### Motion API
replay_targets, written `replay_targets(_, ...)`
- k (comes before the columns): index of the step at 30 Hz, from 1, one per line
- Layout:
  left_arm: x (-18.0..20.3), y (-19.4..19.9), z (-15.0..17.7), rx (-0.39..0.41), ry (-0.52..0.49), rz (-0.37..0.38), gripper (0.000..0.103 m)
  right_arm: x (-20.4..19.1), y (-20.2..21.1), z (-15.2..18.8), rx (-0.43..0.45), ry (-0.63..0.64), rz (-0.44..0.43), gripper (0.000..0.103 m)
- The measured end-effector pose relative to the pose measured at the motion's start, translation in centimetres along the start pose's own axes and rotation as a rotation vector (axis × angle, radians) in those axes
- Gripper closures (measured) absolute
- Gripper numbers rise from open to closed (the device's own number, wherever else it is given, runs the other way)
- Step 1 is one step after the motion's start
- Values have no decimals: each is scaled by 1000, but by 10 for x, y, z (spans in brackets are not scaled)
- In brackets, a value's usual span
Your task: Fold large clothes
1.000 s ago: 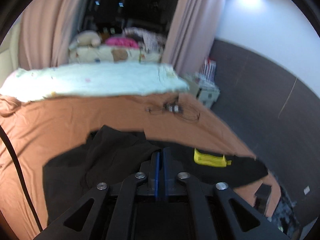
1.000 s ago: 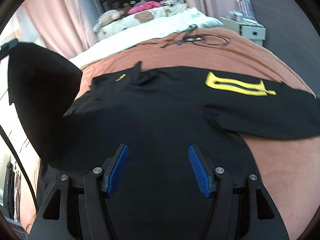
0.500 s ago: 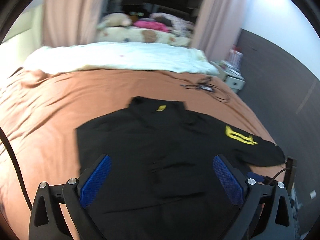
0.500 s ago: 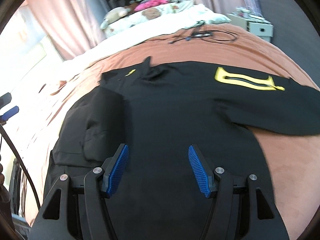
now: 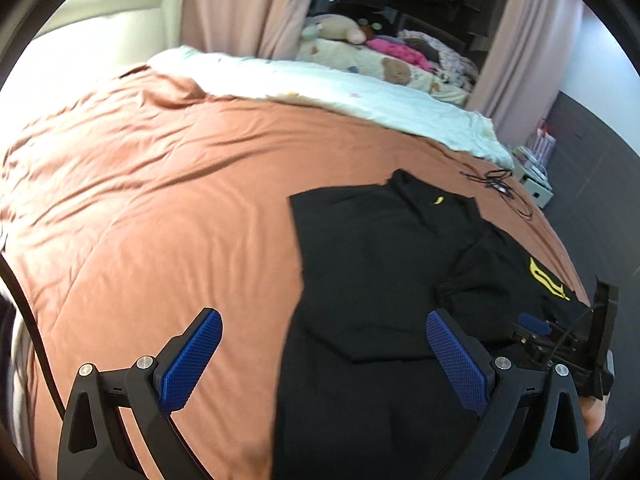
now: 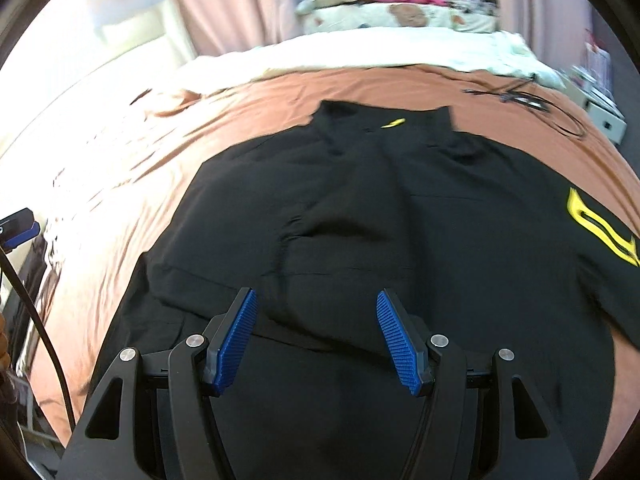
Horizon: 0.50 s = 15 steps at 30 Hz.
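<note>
A large black shirt [image 6: 380, 216] with a yellow logo on its right sleeve [image 6: 600, 228] lies flat on the brown bedspread [image 5: 160, 200]. Its left sleeve is folded in over the body. The shirt also shows in the left wrist view [image 5: 380, 280]. My left gripper [image 5: 324, 356] is open and empty, above the shirt's left edge. My right gripper [image 6: 318, 338] is open and empty, above the shirt's lower body. The right gripper also shows at the far right of the left wrist view [image 5: 560, 332].
A white quilt [image 5: 340, 84] and patterned pillows with soft toys [image 5: 380, 56] lie at the head of the bed. Black cables [image 6: 532, 100] lie on the bedspread at the far right, near a white bedside unit [image 6: 604, 116]. Pink curtains [image 5: 248, 4] hang behind.
My left gripper let go of the black sleeve, which now lies folded over the shirt's body, opened wide and drew back to the left. My right gripper stayed open and turned leftward over the shirt.
</note>
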<state>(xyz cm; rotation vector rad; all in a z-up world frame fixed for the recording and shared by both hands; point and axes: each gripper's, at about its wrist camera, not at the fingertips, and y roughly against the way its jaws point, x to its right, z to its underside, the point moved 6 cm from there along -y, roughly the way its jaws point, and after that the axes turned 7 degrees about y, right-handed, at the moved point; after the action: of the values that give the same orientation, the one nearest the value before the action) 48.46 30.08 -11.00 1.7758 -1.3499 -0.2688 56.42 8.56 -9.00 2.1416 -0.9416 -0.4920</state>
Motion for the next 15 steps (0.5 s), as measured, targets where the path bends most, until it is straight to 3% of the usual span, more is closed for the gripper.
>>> replay_targets(8,-47,-15,25,-53,66,-27,1,-10,-98,0,-197,67,95,42)
replay_targets(12,-52,-25,30,-73,87,-24,1,-12,-116,-7,-214,150,140,43)
replay_targets(15,-50,-32,33,-80,90,-8,2,0,-118,-13,-217,126,126,66)
